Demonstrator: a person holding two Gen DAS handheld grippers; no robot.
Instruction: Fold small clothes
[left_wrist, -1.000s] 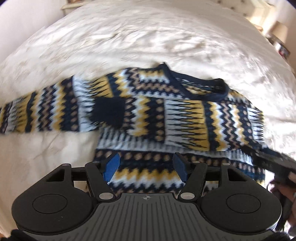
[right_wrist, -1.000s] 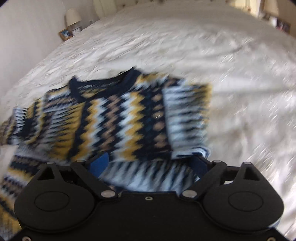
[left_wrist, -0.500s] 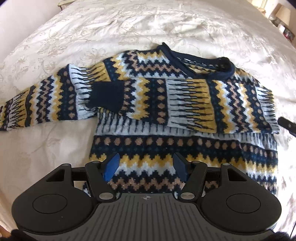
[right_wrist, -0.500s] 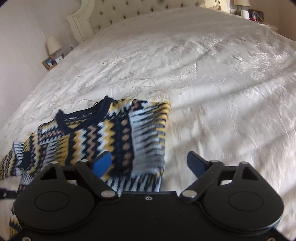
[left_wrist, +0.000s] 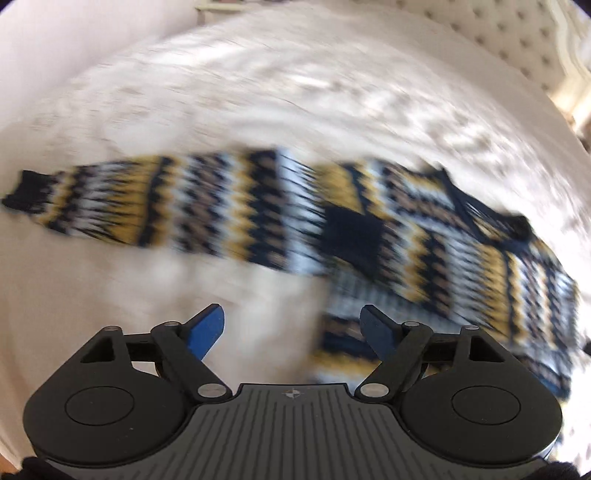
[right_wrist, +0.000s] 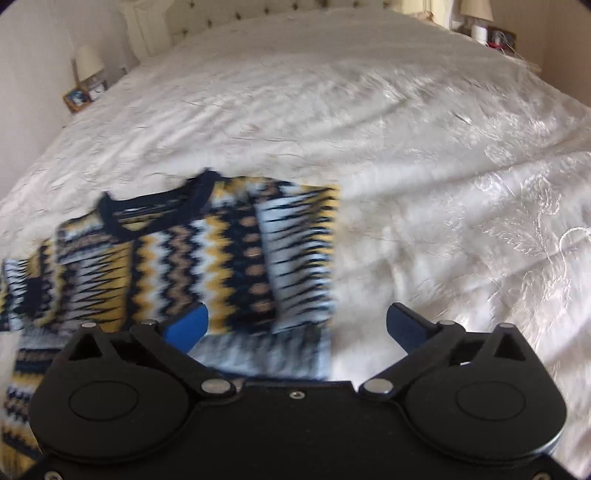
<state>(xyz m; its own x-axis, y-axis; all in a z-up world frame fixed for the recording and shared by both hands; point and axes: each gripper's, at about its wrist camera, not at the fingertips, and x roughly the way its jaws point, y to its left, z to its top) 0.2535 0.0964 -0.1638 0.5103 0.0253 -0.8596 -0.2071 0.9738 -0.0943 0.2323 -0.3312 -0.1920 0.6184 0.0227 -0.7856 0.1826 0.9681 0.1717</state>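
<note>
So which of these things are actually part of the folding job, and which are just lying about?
Part of the job:
patterned sweater, one sleeve folded across its front
left claw, open
right claw, open
bed cover it lies on

Just lying about:
bedside lamp
picture frame
tufted headboard

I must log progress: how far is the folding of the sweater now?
Done: one sleeve lies folded across the sweater. In hand: nothing; left gripper and right gripper are open. Left: the other sleeve, stretched out on the bed, then the body.
</note>
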